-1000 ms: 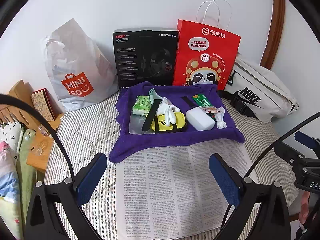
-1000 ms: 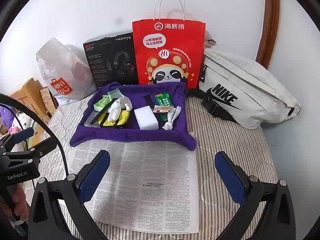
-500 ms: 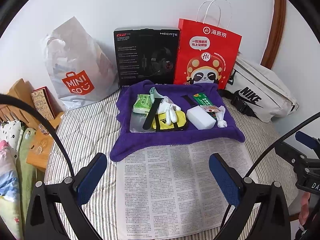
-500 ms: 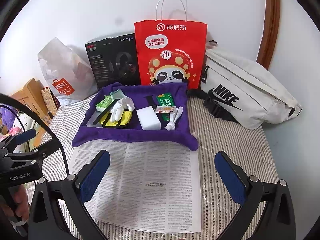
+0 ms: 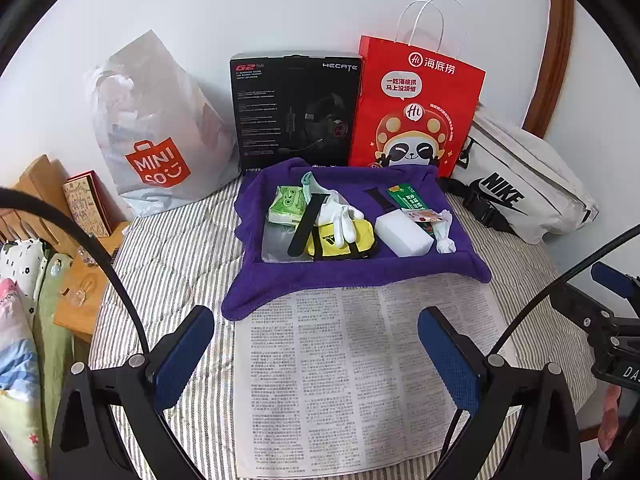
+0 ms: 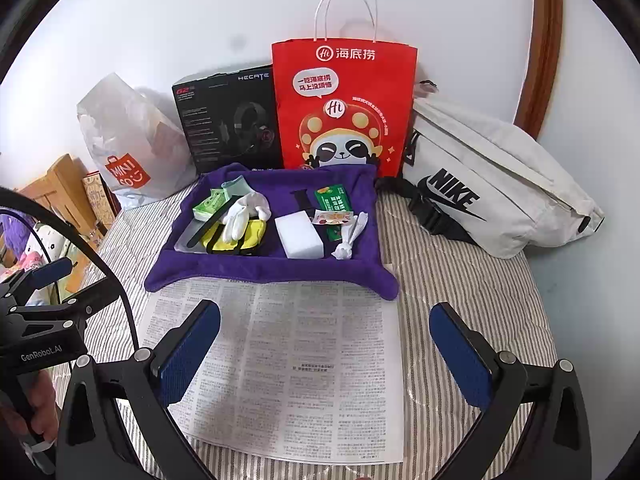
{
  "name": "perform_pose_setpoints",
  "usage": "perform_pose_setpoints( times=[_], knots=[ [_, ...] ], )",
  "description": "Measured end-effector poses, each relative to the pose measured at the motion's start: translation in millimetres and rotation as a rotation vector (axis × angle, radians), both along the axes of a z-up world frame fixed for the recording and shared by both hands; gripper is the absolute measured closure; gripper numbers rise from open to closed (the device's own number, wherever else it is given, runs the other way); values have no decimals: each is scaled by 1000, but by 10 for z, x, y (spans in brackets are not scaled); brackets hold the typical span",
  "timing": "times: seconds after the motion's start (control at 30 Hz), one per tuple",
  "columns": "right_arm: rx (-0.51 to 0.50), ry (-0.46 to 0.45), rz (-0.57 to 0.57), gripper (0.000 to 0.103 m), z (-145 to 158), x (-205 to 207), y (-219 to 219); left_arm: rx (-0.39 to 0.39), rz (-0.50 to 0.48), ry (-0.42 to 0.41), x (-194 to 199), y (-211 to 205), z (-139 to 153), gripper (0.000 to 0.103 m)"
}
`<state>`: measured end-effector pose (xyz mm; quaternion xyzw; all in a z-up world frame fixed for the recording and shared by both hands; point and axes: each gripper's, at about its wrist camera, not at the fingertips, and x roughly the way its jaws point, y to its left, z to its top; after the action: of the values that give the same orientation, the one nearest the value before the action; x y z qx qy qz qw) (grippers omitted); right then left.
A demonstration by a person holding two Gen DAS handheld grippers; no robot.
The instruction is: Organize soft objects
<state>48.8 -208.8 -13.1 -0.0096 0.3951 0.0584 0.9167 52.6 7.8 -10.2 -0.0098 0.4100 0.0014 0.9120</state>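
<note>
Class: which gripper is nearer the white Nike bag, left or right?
Right. The right gripper hovers over the newspaper on the side of the white Nike bag; the left gripper sits farther away.

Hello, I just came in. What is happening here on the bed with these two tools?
A person holds two handheld tongs over a printed newspaper sheet on the striped bed. The left tongs and right tongs are both open and empty. Beyond the paper lies a purple towel carrying small soft things: a white glove, a yellow pouch, a white sponge block. Nothing is picked up yet.
</note>
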Motion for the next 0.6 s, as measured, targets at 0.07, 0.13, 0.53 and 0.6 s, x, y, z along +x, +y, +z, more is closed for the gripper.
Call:
perform_pose_setpoints(
  times=[0.07,0.13,0.53,0.6],
  knots=[
    [1,0,-1,0,3,-1,3,0,-1,2,5,1,-1,0],
    [1,-2,0,0,0,2,8,1,-1,4,4,2,-4,0],
    [0,-1,1,0,11,-11,15,2,1,13,-1,15,-27,0],
    [0,-1,-1,0,11,-12,14,1,-1,13,-3,17,-28,0]
  ],
)
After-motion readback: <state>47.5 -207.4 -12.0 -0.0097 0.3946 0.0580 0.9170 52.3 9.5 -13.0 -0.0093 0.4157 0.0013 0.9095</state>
